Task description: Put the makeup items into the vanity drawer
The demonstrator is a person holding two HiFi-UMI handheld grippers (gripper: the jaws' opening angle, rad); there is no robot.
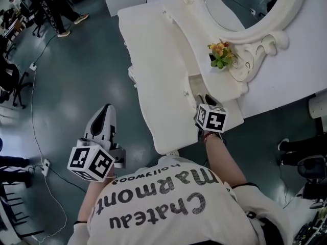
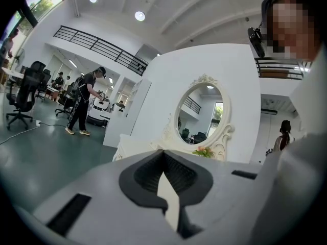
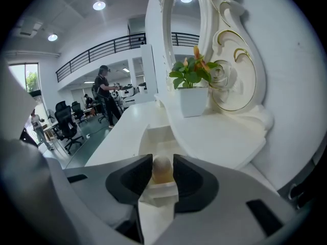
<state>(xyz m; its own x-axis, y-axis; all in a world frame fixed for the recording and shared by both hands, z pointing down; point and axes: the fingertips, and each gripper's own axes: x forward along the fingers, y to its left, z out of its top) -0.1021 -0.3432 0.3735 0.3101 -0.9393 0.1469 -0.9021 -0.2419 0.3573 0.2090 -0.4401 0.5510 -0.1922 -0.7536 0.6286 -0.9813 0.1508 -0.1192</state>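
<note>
The vanity [image 1: 153, 60] has one drawer [image 1: 193, 83], and it is open. All places below are told from this drawer.

The right gripper [image 1: 206, 101] points down into the near end of the drawer. In the right gripper view its two jaws stand apart, and one makeup item [image 3: 162, 168] is between them. It is round and beige, it sits at the near end of the drawer, and the pads are just beside it on both sides. They do not seem to press it. Under the item there is a white square part; I cannot tell if it belongs to the item.

The left gripper [image 1: 106, 110] is well apart from the drawer, over the dark floor beside the vanity. Its jaws are together at the tips and nothing is between them.

Behind the drawer, on the raised shelf, stands one plant [image 1: 221, 55] in a white pot. Behind that is one oval mirror [image 1: 240, 4].
</note>
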